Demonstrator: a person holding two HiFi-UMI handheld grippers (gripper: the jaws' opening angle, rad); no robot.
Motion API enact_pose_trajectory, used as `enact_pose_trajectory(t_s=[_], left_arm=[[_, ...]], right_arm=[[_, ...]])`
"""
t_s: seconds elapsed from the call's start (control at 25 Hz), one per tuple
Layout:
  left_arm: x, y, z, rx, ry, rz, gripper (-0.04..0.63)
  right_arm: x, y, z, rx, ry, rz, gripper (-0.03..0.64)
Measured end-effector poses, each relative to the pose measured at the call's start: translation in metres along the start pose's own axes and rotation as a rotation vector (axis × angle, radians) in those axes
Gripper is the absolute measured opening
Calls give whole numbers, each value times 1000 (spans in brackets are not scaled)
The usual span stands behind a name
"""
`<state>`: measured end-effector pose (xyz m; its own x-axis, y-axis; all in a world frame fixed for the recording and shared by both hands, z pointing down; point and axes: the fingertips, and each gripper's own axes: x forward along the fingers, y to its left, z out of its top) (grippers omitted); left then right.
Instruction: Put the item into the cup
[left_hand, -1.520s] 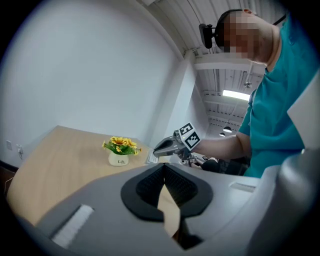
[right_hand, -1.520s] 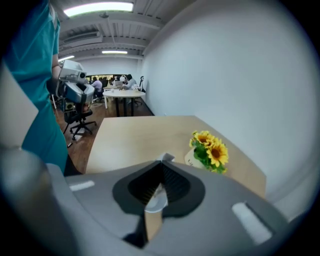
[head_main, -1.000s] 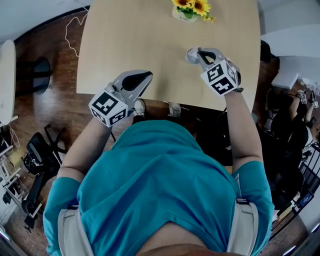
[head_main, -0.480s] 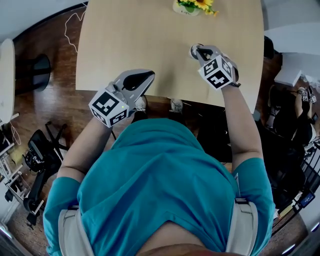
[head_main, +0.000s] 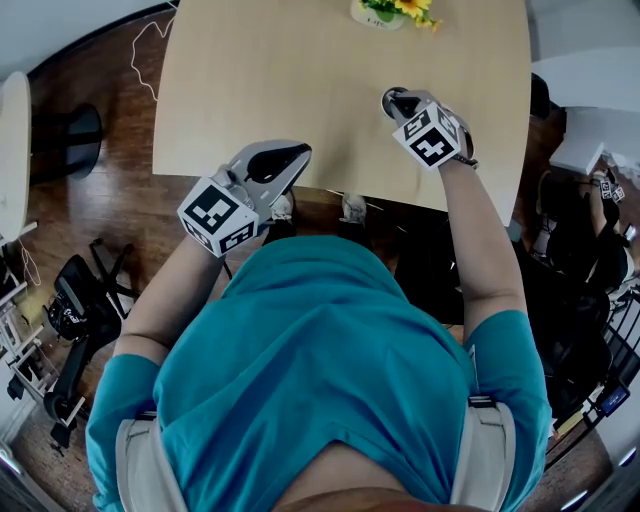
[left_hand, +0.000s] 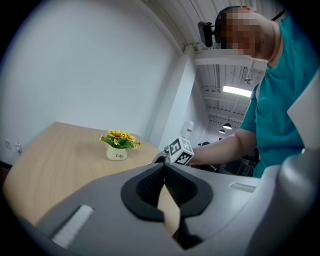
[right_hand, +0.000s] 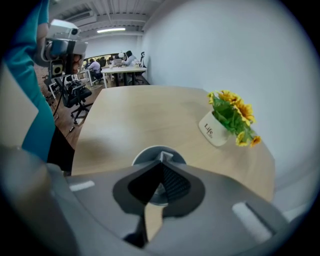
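Grey plastic with black ribbed pads, the right claw (right_hand: 161, 159) is closed, its tips meeting directly above the round grey cup (right_hand: 144, 154). Whether some small item is pinched at those tips cannot be made out. The cup stands upright on the pale wooden table (right_hand: 125, 115), close to the edge nearest the person. Beyond the cup, toward the far edge, sits a small white pot of yellow sunflowers (right_hand: 214, 131). Well to the left of the cup, the left claw (left_hand: 164, 167) is also closed, pads together with nothing between them, and hangs just inside the same near edge. Far from the cup, off the table, black office chairs (right_hand: 75, 95) stand on the floor.
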<state>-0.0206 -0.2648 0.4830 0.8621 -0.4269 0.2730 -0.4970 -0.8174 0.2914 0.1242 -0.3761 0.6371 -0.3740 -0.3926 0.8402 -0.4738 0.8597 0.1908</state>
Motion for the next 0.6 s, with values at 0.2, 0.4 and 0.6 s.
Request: enact_pose_trajectory(t_s=[0.2, 0.4, 0.6], left_arm=[[-7, -2, -2, -2, -3, 6, 3], [-16, -4, 1, -2, -18, 17, 3], [-30, -7, 5, 1, -39, 26, 3]], right_arm=[[5, -1, -5, 85, -6, 15, 9], [-9, -1, 5, 143, -55, 17, 63], [-33, -8, 18, 144, -106, -40, 89]])
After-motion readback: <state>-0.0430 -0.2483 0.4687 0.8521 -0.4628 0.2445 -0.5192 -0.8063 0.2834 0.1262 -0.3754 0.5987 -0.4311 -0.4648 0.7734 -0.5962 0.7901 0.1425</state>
